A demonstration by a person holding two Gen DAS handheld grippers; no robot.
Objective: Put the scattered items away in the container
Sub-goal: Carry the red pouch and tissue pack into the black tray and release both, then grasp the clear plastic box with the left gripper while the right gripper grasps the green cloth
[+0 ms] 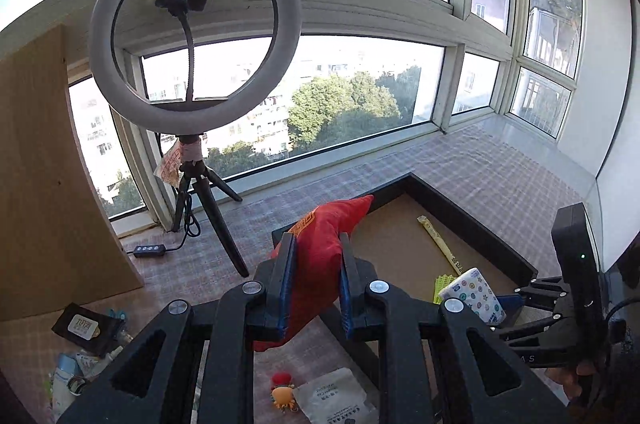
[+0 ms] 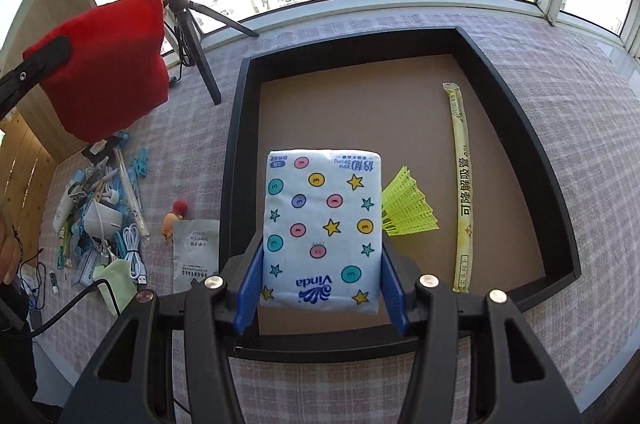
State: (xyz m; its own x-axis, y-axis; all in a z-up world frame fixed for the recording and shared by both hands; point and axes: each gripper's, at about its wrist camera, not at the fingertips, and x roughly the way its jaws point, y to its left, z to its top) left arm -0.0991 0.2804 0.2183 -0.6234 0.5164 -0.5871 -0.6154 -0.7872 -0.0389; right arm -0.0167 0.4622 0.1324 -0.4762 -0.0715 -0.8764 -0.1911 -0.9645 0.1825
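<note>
My left gripper [image 1: 318, 264] is shut on a red cloth pouch [image 1: 320, 236], carried in the air above the left corner of the black-rimmed tray [image 1: 460, 208]. In the right wrist view the same pouch [image 2: 108, 64] hangs at the upper left. My right gripper [image 2: 320, 288] is shut on a white tissue pack [image 2: 320, 224] printed with stars and dots, held over the tray's [image 2: 520, 128] brown floor. A long yellow straw packet [image 2: 462, 184] and a yellow-green mesh piece [image 2: 408, 208] lie inside the tray.
Left of the tray sit a pile of small items [image 2: 100, 212] with cables and clips, a white sachet [image 2: 196, 252] and a small toy figure [image 2: 176, 216]. A ring light [image 1: 192, 36] on a tripod stands by the window. A wooden panel [image 1: 48, 184] is at far left.
</note>
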